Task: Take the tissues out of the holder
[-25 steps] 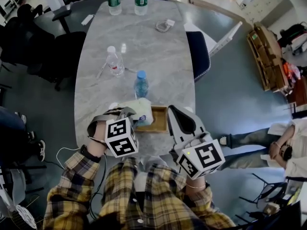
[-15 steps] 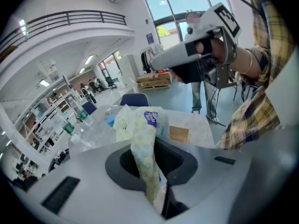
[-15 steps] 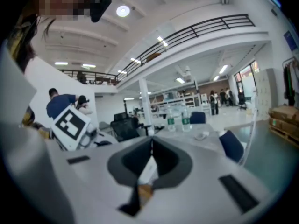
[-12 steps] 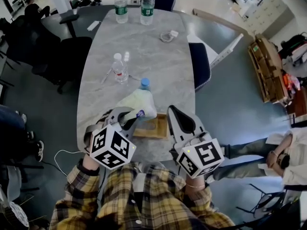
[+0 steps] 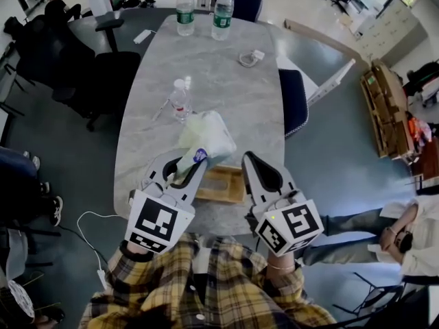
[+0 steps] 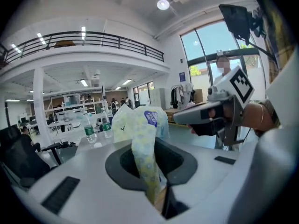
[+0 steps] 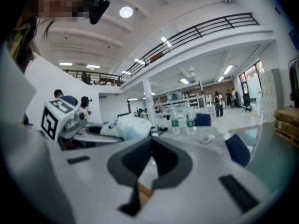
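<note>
The left tongs (image 5: 185, 168) are clamped on the wrapper of the tissue pack (image 5: 206, 136), which hangs clear at eleven o'clock of the wooden holder (image 5: 221, 185). The holder seems empty, though it is partly hidden. The right tongs (image 5: 251, 164), at its three o'clock, are together on nothing. The lift-out looks done, and the next move is to set the pack on the tabletop (image 5: 226, 88).

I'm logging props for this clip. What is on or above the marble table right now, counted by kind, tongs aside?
Water bottles: 3 in view, two green-labelled, one red-labelled
Tissue pack: 1
Wooden holder: 1
Pen: 1
White cable: 1
Total: 7
</note>
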A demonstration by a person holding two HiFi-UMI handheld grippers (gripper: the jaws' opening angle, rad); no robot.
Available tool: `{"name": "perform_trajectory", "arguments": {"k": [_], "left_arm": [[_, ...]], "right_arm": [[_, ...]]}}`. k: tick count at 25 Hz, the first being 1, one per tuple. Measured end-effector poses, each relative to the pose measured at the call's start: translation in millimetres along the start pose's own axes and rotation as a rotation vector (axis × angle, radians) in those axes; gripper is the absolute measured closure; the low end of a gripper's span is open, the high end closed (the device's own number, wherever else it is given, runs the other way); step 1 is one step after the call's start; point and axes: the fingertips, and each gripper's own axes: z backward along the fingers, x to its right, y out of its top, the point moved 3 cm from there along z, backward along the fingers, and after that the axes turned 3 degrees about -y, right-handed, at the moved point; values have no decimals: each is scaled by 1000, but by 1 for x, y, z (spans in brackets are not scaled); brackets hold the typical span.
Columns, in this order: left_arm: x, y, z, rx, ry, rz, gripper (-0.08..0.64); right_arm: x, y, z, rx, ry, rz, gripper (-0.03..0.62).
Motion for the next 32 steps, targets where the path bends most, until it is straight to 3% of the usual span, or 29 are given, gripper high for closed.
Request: {"name": "perform_trajectory", "arguments": {"k": [6, 13, 32], "left_arm": [[-1, 16, 9, 110, 27, 89, 494], [-1, 21, 15, 138, 50, 134, 494], [-2, 22, 12, 128, 39, 113, 494]], "right_arm": [[-4, 0, -4, 0, 16, 1, 581], [-9, 0, -5, 1, 30, 0, 581], [-12, -2, -11, -15, 44, 11, 581]]}}
